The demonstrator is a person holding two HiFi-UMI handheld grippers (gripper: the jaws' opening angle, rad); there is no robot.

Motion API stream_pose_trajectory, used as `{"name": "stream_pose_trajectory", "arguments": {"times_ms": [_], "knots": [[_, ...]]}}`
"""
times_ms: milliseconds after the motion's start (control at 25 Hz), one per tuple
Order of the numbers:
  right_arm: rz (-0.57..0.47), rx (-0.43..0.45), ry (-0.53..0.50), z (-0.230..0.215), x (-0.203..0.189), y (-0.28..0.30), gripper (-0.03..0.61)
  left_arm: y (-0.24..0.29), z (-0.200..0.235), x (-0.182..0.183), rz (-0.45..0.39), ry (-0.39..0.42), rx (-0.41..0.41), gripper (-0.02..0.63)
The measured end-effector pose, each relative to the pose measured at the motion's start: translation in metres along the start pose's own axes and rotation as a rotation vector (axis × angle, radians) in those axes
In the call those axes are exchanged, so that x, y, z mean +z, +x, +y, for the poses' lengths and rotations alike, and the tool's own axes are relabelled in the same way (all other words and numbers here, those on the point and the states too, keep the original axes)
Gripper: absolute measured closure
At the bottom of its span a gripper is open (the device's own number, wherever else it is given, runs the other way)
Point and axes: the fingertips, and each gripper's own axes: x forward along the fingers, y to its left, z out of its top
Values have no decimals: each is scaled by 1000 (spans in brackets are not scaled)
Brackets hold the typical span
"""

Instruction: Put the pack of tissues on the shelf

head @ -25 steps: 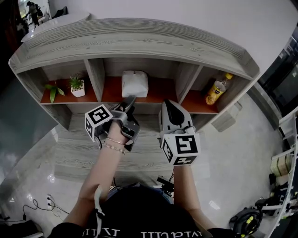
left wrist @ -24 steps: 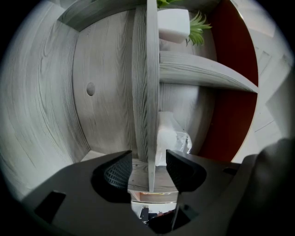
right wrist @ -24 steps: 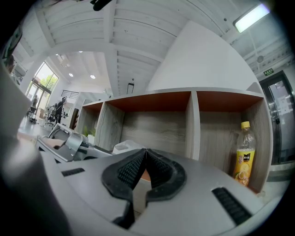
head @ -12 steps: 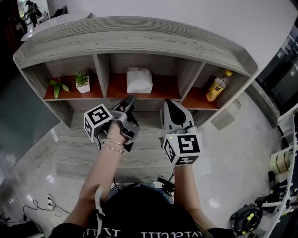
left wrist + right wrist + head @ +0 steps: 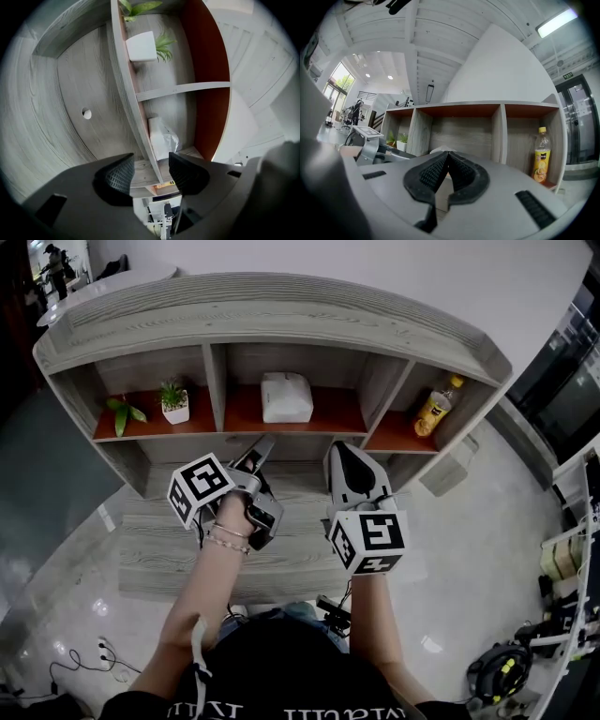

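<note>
The white pack of tissues (image 5: 286, 397) lies on the red board of the shelf's (image 5: 328, 416) middle compartment. My left gripper (image 5: 261, 448) hangs just in front of and below that compartment, open, with nothing between its pads. In the left gripper view, which is rolled sideways, the pack (image 5: 162, 137) shows beyond the open left gripper (image 5: 151, 171), apart from it. My right gripper (image 5: 339, 450) is beside it, shut and empty. In the right gripper view the shut right gripper (image 5: 448, 158) hides most of the pack (image 5: 440, 150).
A small potted plant (image 5: 174, 407) and a leafy sprig (image 5: 122, 413) stand in the left compartment, and a yellow drink bottle (image 5: 433, 407) in the right one. A low grey wooden step (image 5: 150, 540) runs below the shelf. Cables and gear (image 5: 497, 676) lie on the floor at right.
Both grippers have drawn back a little from the shelf. The gap between my left gripper and the pack has grown. The pack stays on the board.
</note>
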Motion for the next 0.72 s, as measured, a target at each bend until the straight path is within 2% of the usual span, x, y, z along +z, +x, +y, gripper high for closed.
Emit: {"name": "stream_pose_trajectory", "arguments": {"times_ms": [120,320,520,720], "knots": [[2,-15,-3,5,1,-3,563,-5,-2,3,2,56,-9,393],[3,-49,-9,10,5,-7,563,-16,-9,12,-3,238,-9,393],[7,-73,-17,19,8,-12,563,-27,-16,19,-16,366,-39,394],[4,-93,-15,28,11,-18,563,-38,-36,24,-29,563,-94,395]]}}
